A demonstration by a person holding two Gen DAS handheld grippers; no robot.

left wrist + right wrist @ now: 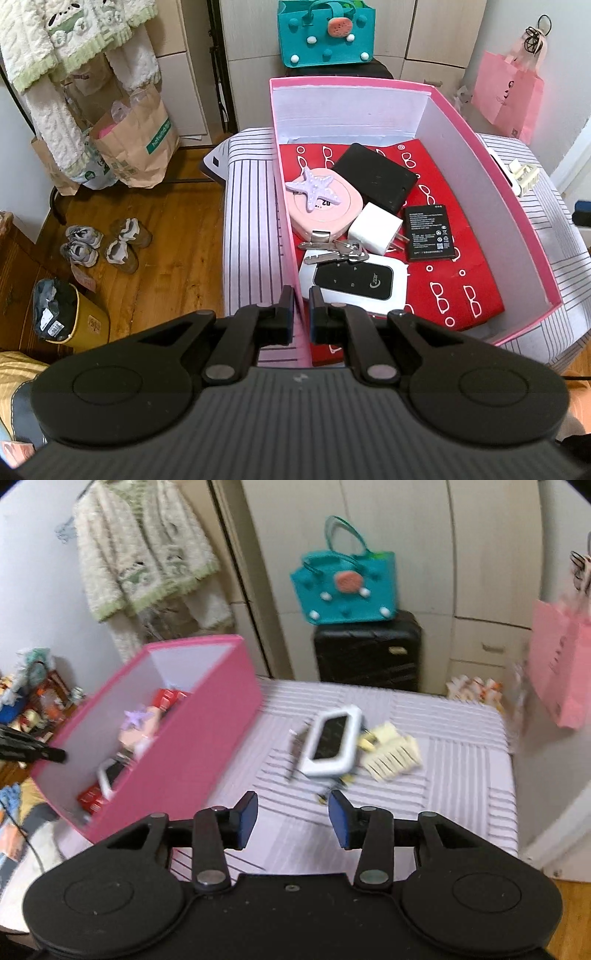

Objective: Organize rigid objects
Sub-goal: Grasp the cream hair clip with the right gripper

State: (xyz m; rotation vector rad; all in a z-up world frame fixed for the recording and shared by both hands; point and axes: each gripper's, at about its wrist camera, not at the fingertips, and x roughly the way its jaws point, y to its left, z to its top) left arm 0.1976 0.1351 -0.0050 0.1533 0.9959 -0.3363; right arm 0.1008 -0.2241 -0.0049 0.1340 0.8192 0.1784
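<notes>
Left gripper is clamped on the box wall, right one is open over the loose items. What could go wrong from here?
1. The left gripper pinches only the pink box by its thin wall; pulling may tilt it and shift the contents.
2. The white device overlaps the cream comb, so the open right gripper may nudge both.

Ahead of the left gripper [302, 306], the box [517, 206] is pink outside, white inside, lined with red paper [458, 295] printed with white glasses. Inside lie a lilac starfish [311, 184], a pink case [325, 214], a white plug [375, 227] and a black battery [430, 232]. The cloth [251, 221] beneath is lilac with dark stripes.

"02" on pink round case [323, 210]
</notes>
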